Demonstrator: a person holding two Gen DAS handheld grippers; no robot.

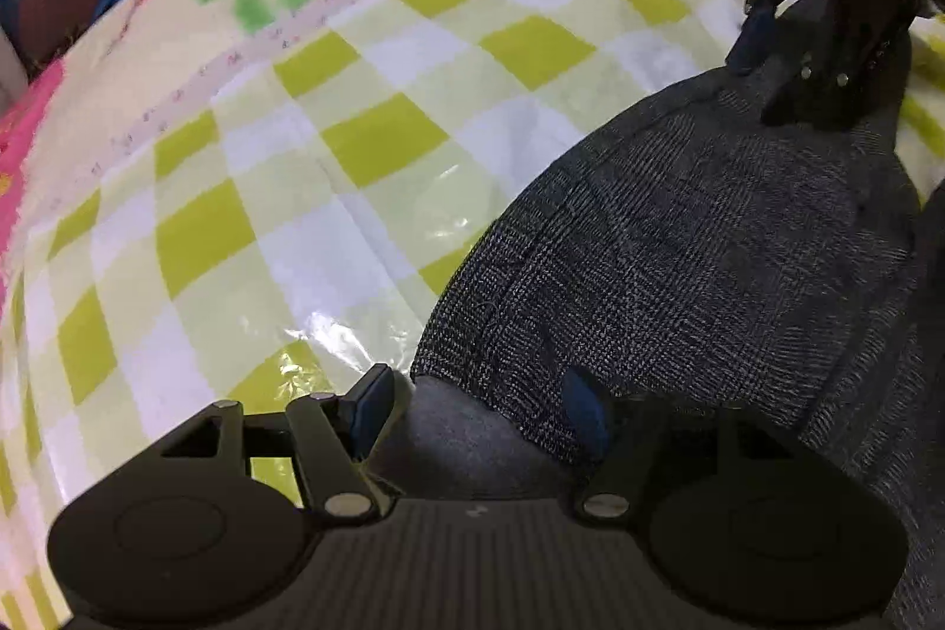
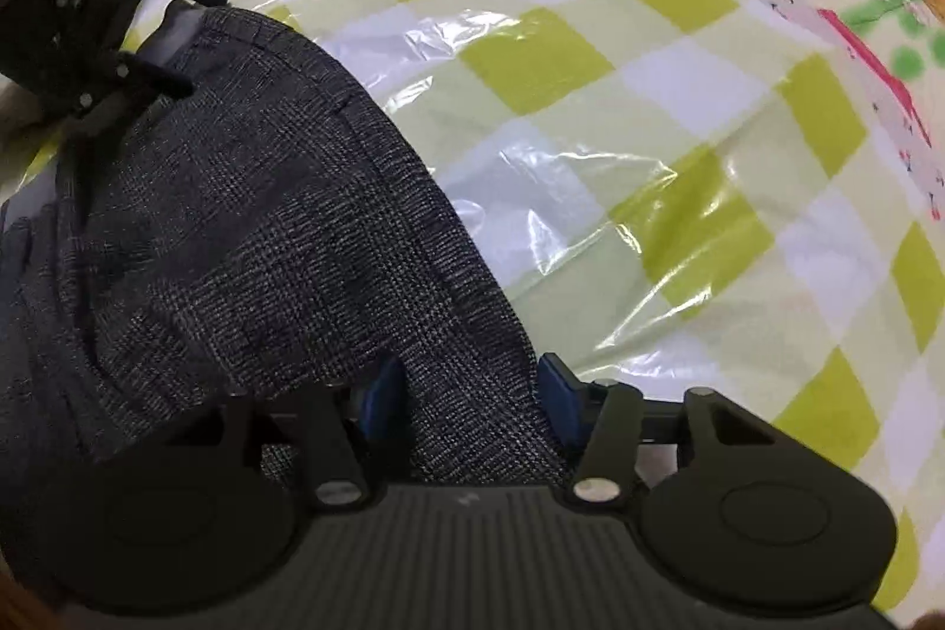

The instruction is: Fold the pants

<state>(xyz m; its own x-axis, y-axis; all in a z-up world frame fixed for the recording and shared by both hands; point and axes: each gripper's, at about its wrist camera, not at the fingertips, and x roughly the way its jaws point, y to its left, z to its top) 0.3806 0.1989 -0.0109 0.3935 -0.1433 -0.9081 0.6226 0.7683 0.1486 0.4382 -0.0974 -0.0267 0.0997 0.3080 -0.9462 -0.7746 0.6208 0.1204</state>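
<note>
While the dark grey woven check pants (image 1: pixel 679 240) lie on the bench covered by a green-and-white chequered plastic cloth (image 1: pixel 331 140), each tool straddles one end of the same fabric edge. The left tool (image 1: pixel 478 405) has its blue pads spread fairly wide, with a corner of the cloth lying between them; whether they pinch it I cannot tell. The right tool (image 2: pixel 472 394) is likewise part open, a ridge of fabric standing between its pads, the grip not clearly closed. The edge runs from one tool to the other, so the garment stretches between them, with bare bench to the far side; a fold would likely carry this edge across.

The left wrist view shows the right tool (image 1: pixel 785 33) from outside, resting on the far end of the pants, and a paler underside at the near corner. The right wrist view shows the left tool (image 2: pixel 147 33) and a light lining strip (image 2: pixel 174 33) there.
</note>
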